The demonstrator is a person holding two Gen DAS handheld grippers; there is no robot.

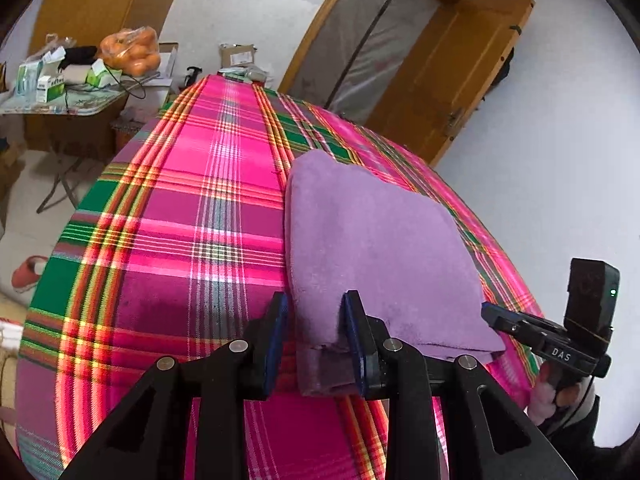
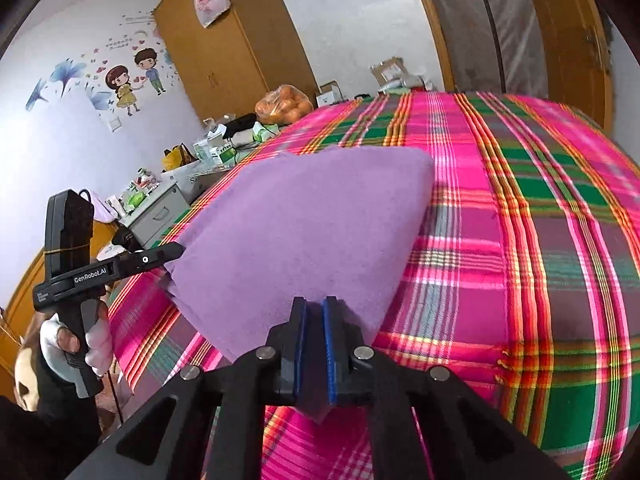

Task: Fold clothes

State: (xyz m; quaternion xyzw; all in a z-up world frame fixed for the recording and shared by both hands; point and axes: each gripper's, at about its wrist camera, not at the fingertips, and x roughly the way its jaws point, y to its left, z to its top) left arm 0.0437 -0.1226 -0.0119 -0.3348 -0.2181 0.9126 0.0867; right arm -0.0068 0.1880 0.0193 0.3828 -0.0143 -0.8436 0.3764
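Purple cloth (image 1: 372,240) lies folded on the plaid bed (image 1: 180,220); my left tongs (image 1: 316,336) clamp its thick corner, right tongs (image 2: 315,344) pinch the other; soft, light, floppy stuff, so grip corners.

Place: a home bedroom, lived in.
Bed: a plaid blanket (image 1: 192,208) in pink and green covers it.
Wall: cartoon couple stickers (image 2: 134,80).
Storage: a wooden wardrobe (image 2: 224,56).
Desk: a folding desk (image 1: 60,106) crowded with boxes and a bag of oranges (image 1: 130,52).
Floor: a red slipper (image 1: 28,272).
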